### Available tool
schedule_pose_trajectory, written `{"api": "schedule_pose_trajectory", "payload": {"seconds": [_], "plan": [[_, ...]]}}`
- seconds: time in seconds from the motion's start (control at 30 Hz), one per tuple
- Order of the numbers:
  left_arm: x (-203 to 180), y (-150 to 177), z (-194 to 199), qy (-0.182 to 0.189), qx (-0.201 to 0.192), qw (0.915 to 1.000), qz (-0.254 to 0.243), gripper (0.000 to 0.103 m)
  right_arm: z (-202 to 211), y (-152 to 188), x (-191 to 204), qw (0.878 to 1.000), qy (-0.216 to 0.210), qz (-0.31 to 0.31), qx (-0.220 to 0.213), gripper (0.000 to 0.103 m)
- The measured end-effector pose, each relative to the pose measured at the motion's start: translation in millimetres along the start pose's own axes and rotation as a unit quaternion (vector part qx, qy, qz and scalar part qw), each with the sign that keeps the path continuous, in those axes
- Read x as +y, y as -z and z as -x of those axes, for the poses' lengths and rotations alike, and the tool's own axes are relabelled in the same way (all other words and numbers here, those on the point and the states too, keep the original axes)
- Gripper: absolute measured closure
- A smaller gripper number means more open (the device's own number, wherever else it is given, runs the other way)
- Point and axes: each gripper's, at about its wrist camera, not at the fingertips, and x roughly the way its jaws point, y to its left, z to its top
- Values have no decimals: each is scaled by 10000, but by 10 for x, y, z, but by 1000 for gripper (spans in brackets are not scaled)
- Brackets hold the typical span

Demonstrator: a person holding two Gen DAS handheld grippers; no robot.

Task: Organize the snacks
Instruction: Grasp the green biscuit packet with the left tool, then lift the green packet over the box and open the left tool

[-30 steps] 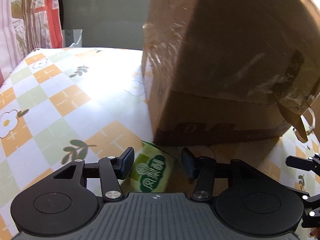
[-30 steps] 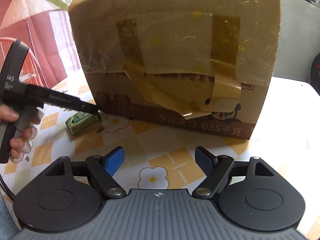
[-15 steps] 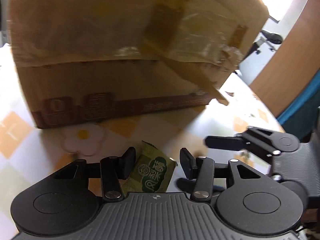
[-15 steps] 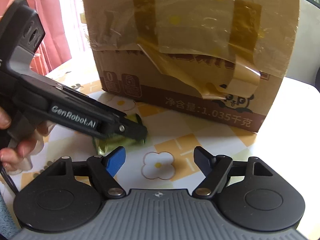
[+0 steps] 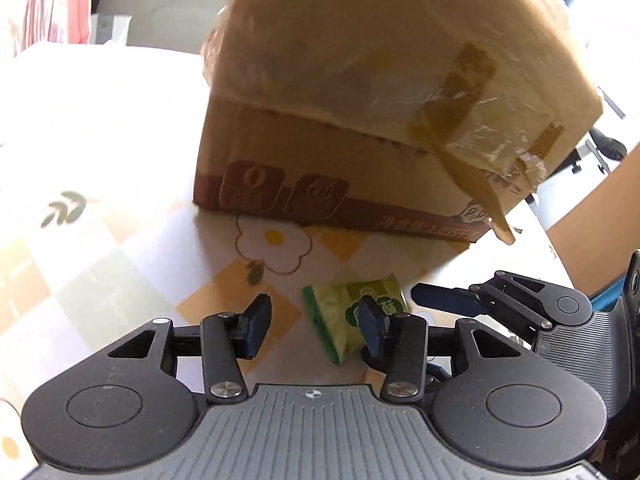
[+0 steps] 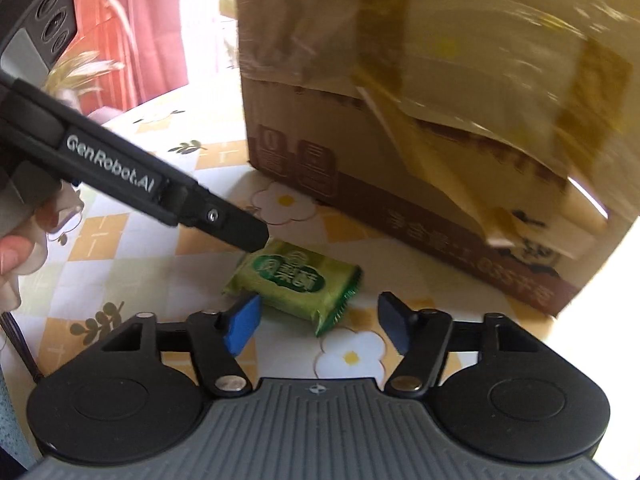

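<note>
Looking down my right gripper (image 6: 318, 322), I see its jaws closing with the green snack packet (image 6: 294, 280) lying flat on the patterned tabletop (image 6: 120, 264) just ahead of them, pads not pressing it. My left gripper (image 5: 314, 326) stands fairly narrow and holds nothing; the packet lies by its right finger. The taped cardboard box (image 6: 440, 128) sits close behind the packet.
</note>
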Motion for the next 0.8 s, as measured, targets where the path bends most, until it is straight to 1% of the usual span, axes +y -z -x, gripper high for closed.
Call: {"api": "schedule_pose_trajectory", "payload": {"seconds": [0.07,0.2,0.27,0.33,0.4,0.5,0.53,0.57,0.63,0.67,0.8], "plan": [[-37,11,-61,48,34,10000,-25,53,-15,-3,20,10000,-56,23,21,44],[-175,30,-199,115,33,9998,-149,53,-15,30,3,9999,-87,-119,-1,45],[-214,14,-244,91,12,9998,-171,59,-36,23,6,9999,-68,-132,-41,50],[-243,18,-261,11,-72,9998,-169,61,-36,16,13,9999,-89,-98,-48,51],[-180,74,-211,-1,-138,9998,-151,61,-25,13,9,9999,-103,-73,-55,51],[-156,71,-139,49,-166,9998,-52,65,-26,21,5,9999,-126,-42,-110,56],[-161,82,-111,86,-181,9998,-34,72,-11,30,2,9998,-145,-50,-124,59],[-182,83,-98,105,-188,9998,-48,75,-3,31,8,9998,-177,-52,-126,63],[-276,93,-51,-33,-252,9994,-227,74,49,39,48,9997,-175,7,-144,66],[-308,97,-24,-46,-296,9991,-284,74,78,41,60,9997,-158,4,-194,66],[-358,63,97,60,-414,9989,-203,74,221,28,57,9989,-199,-189,-369,66]]}}
